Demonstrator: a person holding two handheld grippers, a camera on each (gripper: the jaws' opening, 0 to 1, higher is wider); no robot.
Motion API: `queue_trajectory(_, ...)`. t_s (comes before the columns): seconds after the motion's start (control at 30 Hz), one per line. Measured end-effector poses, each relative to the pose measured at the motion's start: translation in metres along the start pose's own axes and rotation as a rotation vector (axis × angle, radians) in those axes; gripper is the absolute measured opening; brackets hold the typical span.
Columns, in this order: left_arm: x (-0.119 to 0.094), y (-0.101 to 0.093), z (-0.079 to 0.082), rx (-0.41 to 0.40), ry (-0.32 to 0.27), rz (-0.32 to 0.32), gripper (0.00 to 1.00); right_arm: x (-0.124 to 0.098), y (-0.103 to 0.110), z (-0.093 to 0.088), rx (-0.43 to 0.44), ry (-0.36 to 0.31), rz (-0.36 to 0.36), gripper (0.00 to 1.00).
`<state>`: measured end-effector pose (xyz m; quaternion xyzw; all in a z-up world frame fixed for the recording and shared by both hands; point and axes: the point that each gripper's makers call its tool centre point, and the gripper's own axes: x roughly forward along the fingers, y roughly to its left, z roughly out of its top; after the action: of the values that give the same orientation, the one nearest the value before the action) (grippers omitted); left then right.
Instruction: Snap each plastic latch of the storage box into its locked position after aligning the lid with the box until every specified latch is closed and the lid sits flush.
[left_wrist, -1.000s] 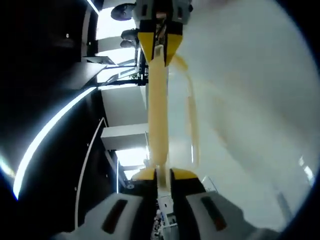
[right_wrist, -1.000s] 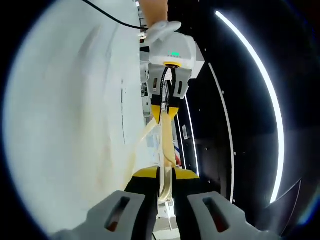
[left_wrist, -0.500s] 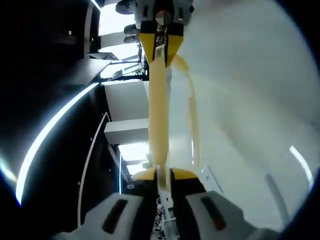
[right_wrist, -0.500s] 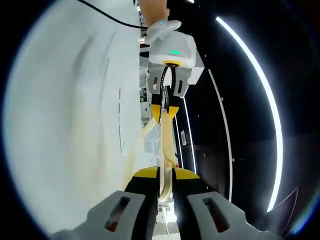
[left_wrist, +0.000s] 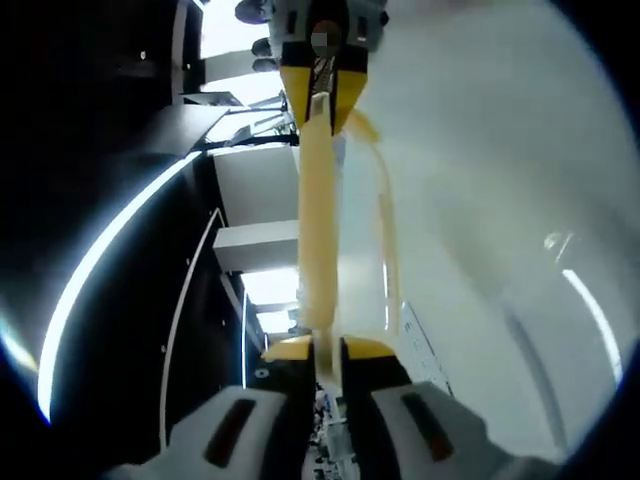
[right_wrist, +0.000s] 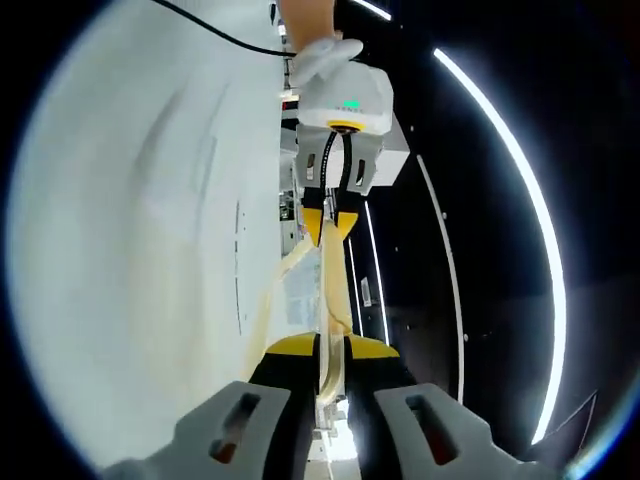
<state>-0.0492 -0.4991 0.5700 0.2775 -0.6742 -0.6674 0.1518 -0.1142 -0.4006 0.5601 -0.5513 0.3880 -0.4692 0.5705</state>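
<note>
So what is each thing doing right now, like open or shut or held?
left gripper: shut on the near end of the yellowish strip.
right gripper: shut on the other end of the strip.
yellowish strip: stretched straight between the two grippers, pinched at both ends.
white lid: held up edge-on beside the strip; too blurred to tell more.
light strips: lit.

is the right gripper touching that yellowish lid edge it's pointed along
Touching. In the right gripper view, the right gripper has its jaws closed on the pale yellow lid edge, which runs straight out from between them.
</note>
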Motion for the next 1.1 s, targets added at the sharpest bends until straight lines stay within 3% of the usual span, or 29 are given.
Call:
queue_trajectory(0.77, -0.083, -0.017, -0.051, -0.044, 0.166, 0.029, 0.08, 0.031, 0.009, 0.078, -0.025, -0.161, 0.013, 0.07)
queue_trajectory(1.1, -0.110, -0.020, -0.068, -0.054, 0.222, 0.046, 0.07, 0.045, 0.009, 0.100, -0.038, -0.210, 0.015, 0.07)
